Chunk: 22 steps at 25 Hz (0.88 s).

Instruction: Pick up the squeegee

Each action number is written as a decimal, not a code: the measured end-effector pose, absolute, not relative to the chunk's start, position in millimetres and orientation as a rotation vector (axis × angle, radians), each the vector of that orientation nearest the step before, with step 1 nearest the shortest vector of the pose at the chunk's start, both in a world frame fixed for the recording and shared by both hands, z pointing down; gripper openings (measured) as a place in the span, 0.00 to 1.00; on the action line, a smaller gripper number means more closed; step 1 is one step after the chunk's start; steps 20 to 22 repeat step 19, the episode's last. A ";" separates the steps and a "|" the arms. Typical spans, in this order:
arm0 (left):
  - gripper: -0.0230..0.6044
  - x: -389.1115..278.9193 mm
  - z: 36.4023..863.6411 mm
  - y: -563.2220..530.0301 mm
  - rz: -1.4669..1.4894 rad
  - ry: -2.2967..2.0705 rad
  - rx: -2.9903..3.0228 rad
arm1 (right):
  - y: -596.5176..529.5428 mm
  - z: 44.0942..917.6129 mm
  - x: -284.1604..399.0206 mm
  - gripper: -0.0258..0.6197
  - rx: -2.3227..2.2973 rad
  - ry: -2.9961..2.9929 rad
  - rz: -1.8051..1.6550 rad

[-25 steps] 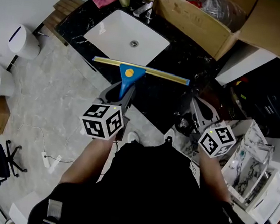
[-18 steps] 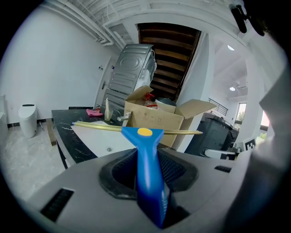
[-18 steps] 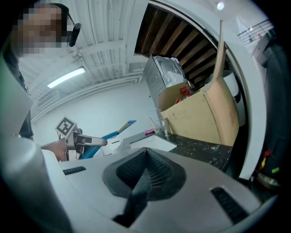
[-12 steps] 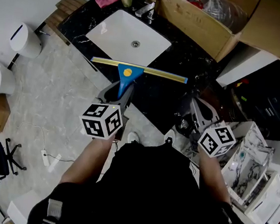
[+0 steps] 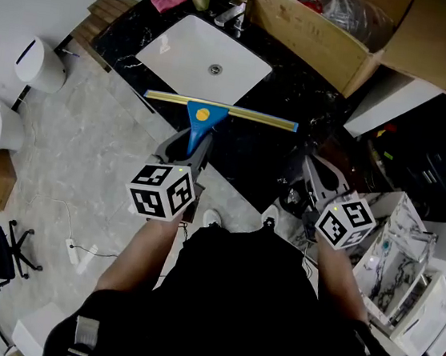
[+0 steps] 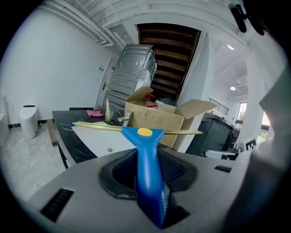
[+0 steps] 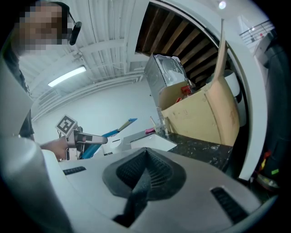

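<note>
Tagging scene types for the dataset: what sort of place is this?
Probably a bathroom-fixture storeroom or workshop, not a lived-in bathroom: a white sink set in a black marble counter, an open cardboard box on that counter, and what look like loose toilets on the floor.

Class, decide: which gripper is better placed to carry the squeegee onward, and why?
Left. The left gripper is shut on the squeegee by its blue handle, blade out front. The right gripper has its jaws together on nothing and sits apart from the squeegee.
</note>
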State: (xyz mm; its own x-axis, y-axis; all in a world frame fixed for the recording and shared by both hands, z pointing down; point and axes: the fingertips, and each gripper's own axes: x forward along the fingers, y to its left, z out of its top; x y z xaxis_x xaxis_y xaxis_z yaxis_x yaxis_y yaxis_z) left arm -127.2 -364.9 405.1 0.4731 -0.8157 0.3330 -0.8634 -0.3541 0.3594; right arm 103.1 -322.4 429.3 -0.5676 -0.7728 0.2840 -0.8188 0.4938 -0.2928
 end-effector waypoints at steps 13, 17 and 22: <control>0.26 -132.4 405.5 -364.2 0.134 -1.407 2.234 | -321.2 429.0 101.9 0.05 1.384 -2.627 0.585; 0.26 -134.1 405.5 -364.4 0.130 -1.411 2.231 | -319.6 427.8 99.3 0.05 1.380 -2.614 0.594; 0.26 -135.1 405.4 -364.1 0.128 -1.413 2.230 | -318.7 427.9 98.0 0.05 1.375 -2.613 0.594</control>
